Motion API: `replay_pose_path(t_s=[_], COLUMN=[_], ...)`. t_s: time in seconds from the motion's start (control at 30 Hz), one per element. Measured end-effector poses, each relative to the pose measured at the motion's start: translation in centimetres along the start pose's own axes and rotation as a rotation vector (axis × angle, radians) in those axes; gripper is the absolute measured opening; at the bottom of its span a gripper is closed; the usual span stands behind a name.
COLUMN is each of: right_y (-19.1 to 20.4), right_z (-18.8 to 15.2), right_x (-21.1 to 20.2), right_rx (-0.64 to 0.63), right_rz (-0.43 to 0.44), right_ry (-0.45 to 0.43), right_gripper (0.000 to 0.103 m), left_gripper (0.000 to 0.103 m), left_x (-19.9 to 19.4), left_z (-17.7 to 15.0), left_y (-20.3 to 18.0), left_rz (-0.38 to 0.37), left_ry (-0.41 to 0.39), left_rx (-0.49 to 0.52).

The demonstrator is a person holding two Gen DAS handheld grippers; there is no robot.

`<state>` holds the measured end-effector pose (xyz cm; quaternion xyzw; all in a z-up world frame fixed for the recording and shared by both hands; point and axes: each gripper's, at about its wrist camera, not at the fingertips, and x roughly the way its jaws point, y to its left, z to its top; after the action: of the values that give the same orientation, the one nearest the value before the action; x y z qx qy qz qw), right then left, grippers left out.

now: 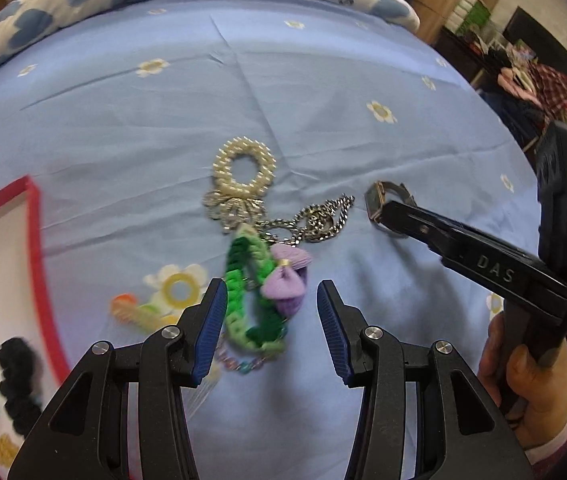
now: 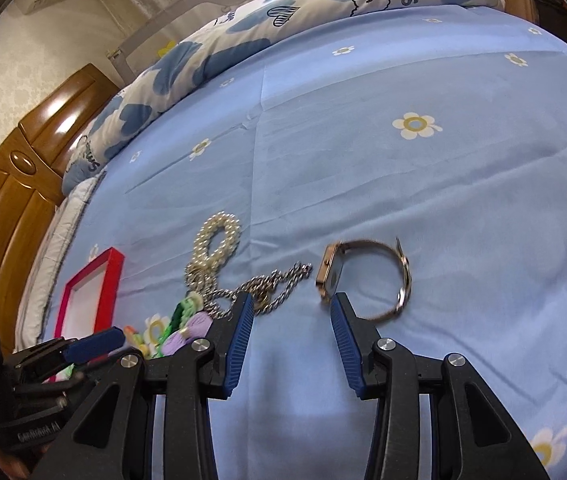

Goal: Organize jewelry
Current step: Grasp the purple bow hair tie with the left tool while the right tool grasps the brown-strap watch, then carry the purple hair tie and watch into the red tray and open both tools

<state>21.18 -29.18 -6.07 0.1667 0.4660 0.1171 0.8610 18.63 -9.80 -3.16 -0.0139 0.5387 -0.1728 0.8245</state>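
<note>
So we've got a pile of jewelry sitting on the bed, on a light blue sheet (image 2: 363, 160) with little daisy prints. In the middle there's a pearl ring-shaped piece (image 1: 244, 171), and touching its near edge a silver chain (image 1: 315, 220) that trails off to the right. A green chain-link bracelet (image 1: 249, 292) lies in front of those, with a purple bow-like piece (image 1: 287, 284) right against it. Something thin and pastel pokes out under the green one, too blurry to tell what.

Our left gripper (image 1: 271, 308) hangs over the green bracelet with its jaws released; the bracelet sits partly between the blue pads but nothing presses on it.

Off to the right, apart from the pile, there's a gold-framed watch (image 2: 367, 280) lying on its side with the band looped. Our right gripper (image 2: 291, 316) is just in front of it, jaws also spread with only bare sheet between them; the right-hand pad looks about level with the watch face, can't tell if it touches.

On the left is a red-rimmed tray (image 1: 33, 216) with a white inside, already holding a black scrunchie (image 1: 19, 384) and a few small green and yellow bits. A hand (image 1: 531, 384) in a pink sleeve grips the right tool.
</note>
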Motion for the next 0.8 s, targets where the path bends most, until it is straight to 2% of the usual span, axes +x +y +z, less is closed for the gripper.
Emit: replay_pose_path(t_s=[0.1, 0.17, 0.23, 0.3, 0.37, 0.63, 0.8], right_y=[-0.3, -0.5, -0.6, -0.8, -0.8, 0.0, 1.7], right_z=[0.3, 0.3, 0.3, 0.3, 0.3, 0.1, -0.6], right_x=[1.4, 2.1, 2.7, 3.1, 3.3, 1.6, -0.2], right_rx=[-0.004, -0.006, -0.01, -0.014, -0.029, -0.053, -0.058], right_rz=[-0.016, -0.027, -0.038, -0.046, -0.062, -0.046, 0.018], right_ry=[0.028, 0.042, 0.05, 0.055, 0.057, 0.02, -0.002], right_gripper=[0.04, 0.039, 0.034, 0.018, 0.012, 0.008, 0.008], left_gripper=[0.043, 0.034, 0.018, 0.016, 0.014, 0.012, 0.012], left_x=[1.3, 2.0, 2.5, 2.4, 2.1, -1.4, -3.7], left_z=[0.3, 0.4, 0.4, 0.3, 0.2, -0.7, -1.7], left_y=[-0.2, -0.2, 0.0, 0.3, 0.5, 2.2, 3.3], left_rz=[0.005, 0.01, 0.0, -0.005, -0.013, -0.059, -0.071], left_ry=[0.025, 0.037, 0.053, 0.05, 0.042, -0.019, -0.055], left_rx=[0.014, 0.019, 0.017, 0.013, 0.008, -0.06, -0.096])
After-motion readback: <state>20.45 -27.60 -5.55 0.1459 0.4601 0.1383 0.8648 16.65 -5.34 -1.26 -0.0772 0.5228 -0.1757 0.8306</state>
